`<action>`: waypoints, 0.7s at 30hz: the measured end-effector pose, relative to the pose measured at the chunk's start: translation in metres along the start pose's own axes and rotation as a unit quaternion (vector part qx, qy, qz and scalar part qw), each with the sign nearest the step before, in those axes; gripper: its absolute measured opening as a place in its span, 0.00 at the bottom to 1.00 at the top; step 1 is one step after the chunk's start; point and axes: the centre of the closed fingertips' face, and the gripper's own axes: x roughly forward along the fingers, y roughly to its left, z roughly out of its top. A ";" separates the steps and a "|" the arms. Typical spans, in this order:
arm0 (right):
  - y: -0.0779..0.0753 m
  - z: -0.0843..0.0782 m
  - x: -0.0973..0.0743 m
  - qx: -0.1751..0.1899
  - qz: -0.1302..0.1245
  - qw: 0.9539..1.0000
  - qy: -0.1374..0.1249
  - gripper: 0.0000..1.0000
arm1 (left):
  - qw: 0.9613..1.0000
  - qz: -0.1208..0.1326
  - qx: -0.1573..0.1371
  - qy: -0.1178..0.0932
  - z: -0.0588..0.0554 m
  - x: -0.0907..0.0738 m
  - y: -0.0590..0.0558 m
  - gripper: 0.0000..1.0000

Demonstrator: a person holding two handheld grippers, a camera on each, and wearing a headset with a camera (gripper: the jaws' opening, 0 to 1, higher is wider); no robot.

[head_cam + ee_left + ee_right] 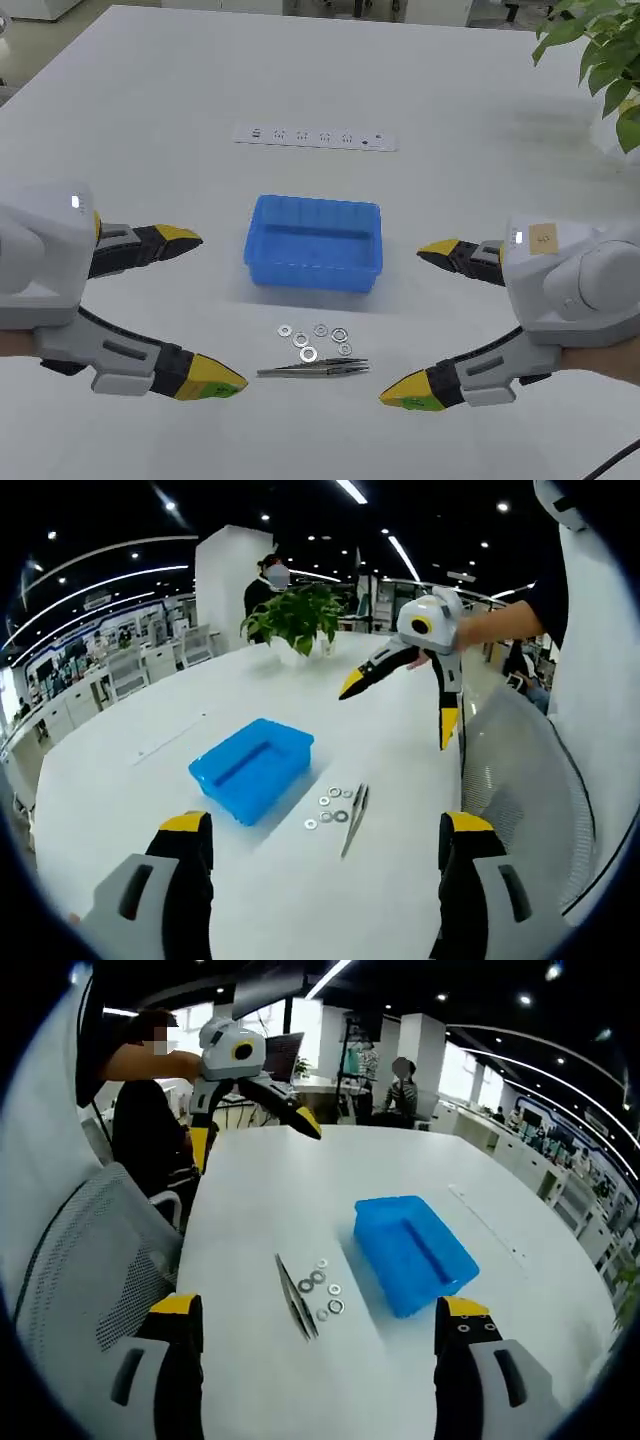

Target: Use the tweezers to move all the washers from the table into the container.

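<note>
Six washers (300, 340) by count, all loose on table (150, 120), clustered midway between the lower fingertips (218, 378) of the two grippers, touched by none. Tweezers (312, 369) flat on table just on the near side of the washers, also between those lower fingertips, not yet taken up. Blue container (313, 276) just beyond the washers, between the upper fingertips; apparently empty.

Left gripper (222, 309) spread wide, grasping nothing. Right gripper (400, 325) likewise spread wide, nothing held. Both well apart from the tweezers, one to each side.

Judged progress: nil. No washer in container, tool not in hand. Remaining: pick up tweezers, then carry every washer across, probably singly. Thin flat washers on smooth top likely awkward to pinch.
</note>
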 end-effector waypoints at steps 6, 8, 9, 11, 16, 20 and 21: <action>-0.002 -0.001 0.000 0.000 0.000 1.000 0.000 0.96 | 1.000 0.003 -0.001 -0.003 0.002 0.000 0.000 0.99; -0.003 0.001 0.000 0.003 -0.002 1.000 -0.003 0.96 | 1.000 0.003 0.000 -0.002 0.002 0.001 0.000 0.99; -0.004 0.002 -0.001 0.004 -0.005 1.000 -0.006 0.96 | 1.000 0.002 -0.002 -0.002 0.001 0.001 0.000 0.99; -0.005 0.003 -0.002 0.009 -0.006 1.000 -0.009 0.96 | 1.000 -0.002 -0.010 -0.008 0.002 0.001 -0.001 0.98; -0.006 0.004 -0.001 0.008 -0.006 1.000 -0.009 0.96 | 1.000 -0.003 -0.007 0.000 -0.002 0.001 -0.003 0.98; -0.005 0.004 0.000 0.005 -0.005 1.000 -0.006 0.95 | 1.000 -0.002 -0.008 0.003 -0.004 -0.001 -0.003 0.98; -0.005 0.004 0.000 0.005 -0.005 1.000 -0.006 0.95 | 1.000 -0.003 -0.008 0.003 -0.005 -0.002 -0.003 0.98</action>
